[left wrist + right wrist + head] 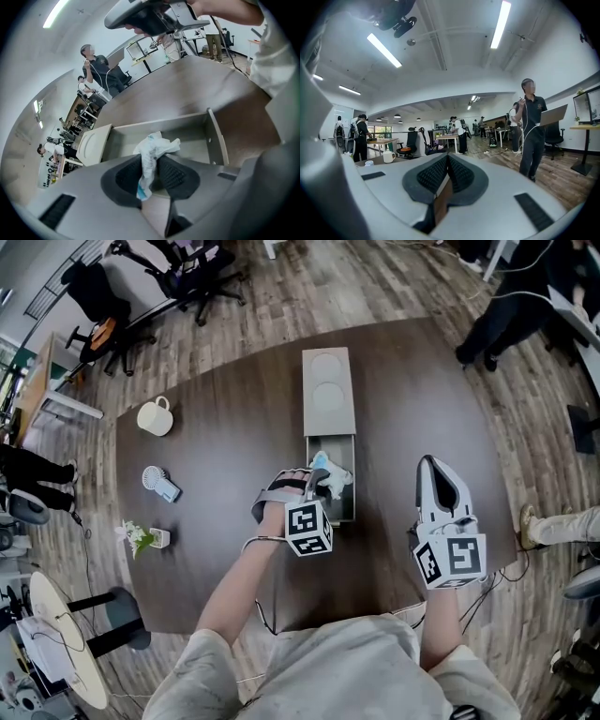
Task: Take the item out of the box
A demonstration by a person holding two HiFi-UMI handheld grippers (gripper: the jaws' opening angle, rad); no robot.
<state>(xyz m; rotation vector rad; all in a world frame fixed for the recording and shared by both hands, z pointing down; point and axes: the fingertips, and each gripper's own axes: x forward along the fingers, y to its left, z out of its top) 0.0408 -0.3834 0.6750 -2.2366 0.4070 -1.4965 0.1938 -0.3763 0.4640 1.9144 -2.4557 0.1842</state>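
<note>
Crumpled white-and-blue item (151, 149) pinched between jaws; beneath it, grey box (216, 136) lies flat, drawer slid open.

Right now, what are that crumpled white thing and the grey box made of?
The crumpled white-and-blue item looks like thin plastic wrap or tissue: soft, with sharp creases. The long grey box seems to be matte board or plastic: flat, stiff walls; can't tell which.
</note>
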